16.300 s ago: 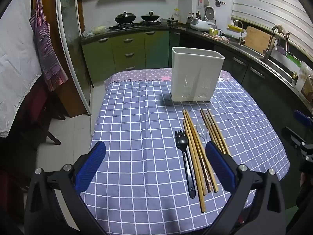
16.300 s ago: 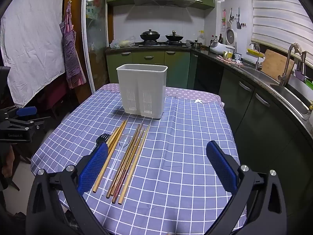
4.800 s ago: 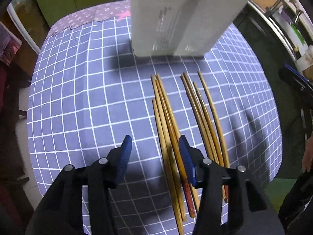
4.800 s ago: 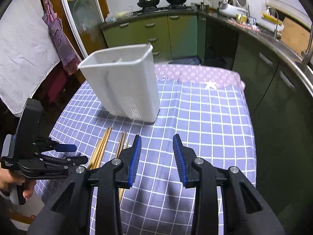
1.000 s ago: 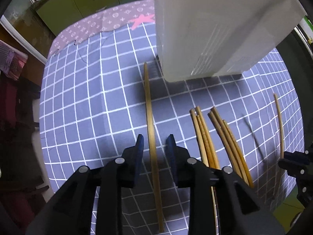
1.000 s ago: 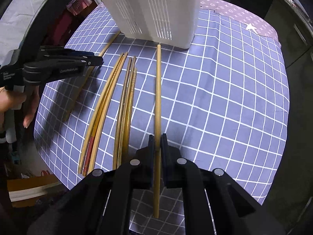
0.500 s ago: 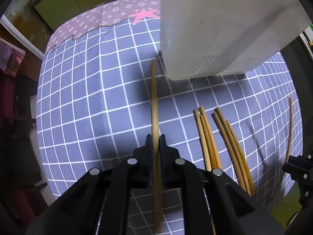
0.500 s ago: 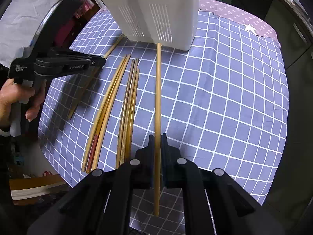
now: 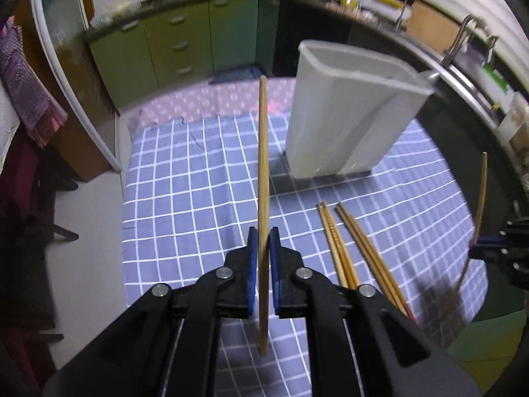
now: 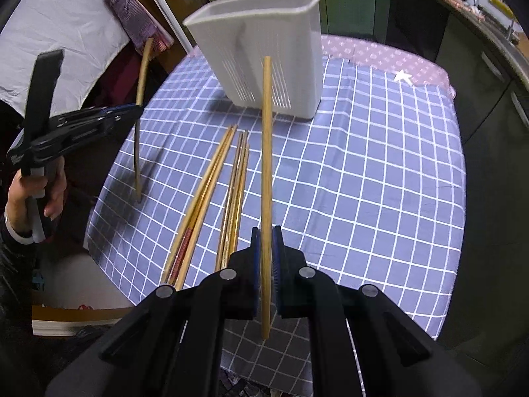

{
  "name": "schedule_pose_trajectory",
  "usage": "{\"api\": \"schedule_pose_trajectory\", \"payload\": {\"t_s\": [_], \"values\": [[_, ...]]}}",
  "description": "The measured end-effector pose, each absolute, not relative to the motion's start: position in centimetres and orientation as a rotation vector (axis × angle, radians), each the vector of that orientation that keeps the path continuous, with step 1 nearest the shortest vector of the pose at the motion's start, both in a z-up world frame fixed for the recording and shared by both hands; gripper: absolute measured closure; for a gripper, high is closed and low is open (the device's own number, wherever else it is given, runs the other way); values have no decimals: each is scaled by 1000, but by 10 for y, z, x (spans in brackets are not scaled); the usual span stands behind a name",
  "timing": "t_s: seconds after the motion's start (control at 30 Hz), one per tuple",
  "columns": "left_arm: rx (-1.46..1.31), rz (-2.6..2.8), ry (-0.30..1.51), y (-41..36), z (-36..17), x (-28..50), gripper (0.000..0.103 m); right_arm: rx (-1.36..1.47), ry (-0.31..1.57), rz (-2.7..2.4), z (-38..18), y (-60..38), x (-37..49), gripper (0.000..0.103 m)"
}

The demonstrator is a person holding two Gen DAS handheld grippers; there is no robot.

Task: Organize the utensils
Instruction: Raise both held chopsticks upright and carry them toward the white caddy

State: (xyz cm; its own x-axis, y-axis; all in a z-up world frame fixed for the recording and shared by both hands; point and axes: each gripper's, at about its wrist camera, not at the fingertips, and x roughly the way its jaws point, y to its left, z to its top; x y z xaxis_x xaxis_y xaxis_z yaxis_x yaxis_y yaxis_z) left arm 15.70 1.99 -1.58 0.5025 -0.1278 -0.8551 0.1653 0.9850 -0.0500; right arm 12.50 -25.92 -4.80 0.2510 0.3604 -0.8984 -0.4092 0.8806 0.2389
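left gripper (image 9: 261,243), black-framed with blue pads, clamped on a long light wooden chopstick (image 9: 263,178), lifted clear of the blue-and-white checked tablecloth (image 9: 185,198); stick running straight out ahead between the pads, far tip against the pink-patterned strip of cloth at the table's far end, near end poking out behind the jaws. same gripper seen from the right wrist view (image 10: 132,110), gripped by a person's hand (image 10: 39,195), its chopstick (image 10: 140,106) hanging steeply, lower tip just above the cloth near the table's left edge.

right gripper (image 10: 265,248), also shut tight on a second light wooden chopstick (image 10: 266,152), raised off the cloth, far tip overlapping the slotted front of the tall white plastic utensil holder (image 10: 264,43). from the left wrist view, only the edge of that gripper (image 9: 486,243) showing at the right, with its chopstick (image 9: 481,192) angled up.

utensil holder (image 9: 347,112) standing upright on the far half of the table, interior not visible. remaining bundle of wooden chopsticks (image 10: 211,198) lying flat on the cloth between the two grippers, in front of the holder, fanned slightly; some darker, some with reddish ends toward the near edge. same bundle (image 9: 357,248) at lower right of the left wrist view.
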Motion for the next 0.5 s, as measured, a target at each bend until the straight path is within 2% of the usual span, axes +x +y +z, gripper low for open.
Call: {"api": "schedule_pose_trajectory", "payload": {"t_s": [0.17,0.5], "values": [[54,-202,959,16,8,125,96,-40,1169,525,-36,-264,114,95],[59,-239,945,6,14,116,96,-40,1139,523,-30,-269,106,95]]}}
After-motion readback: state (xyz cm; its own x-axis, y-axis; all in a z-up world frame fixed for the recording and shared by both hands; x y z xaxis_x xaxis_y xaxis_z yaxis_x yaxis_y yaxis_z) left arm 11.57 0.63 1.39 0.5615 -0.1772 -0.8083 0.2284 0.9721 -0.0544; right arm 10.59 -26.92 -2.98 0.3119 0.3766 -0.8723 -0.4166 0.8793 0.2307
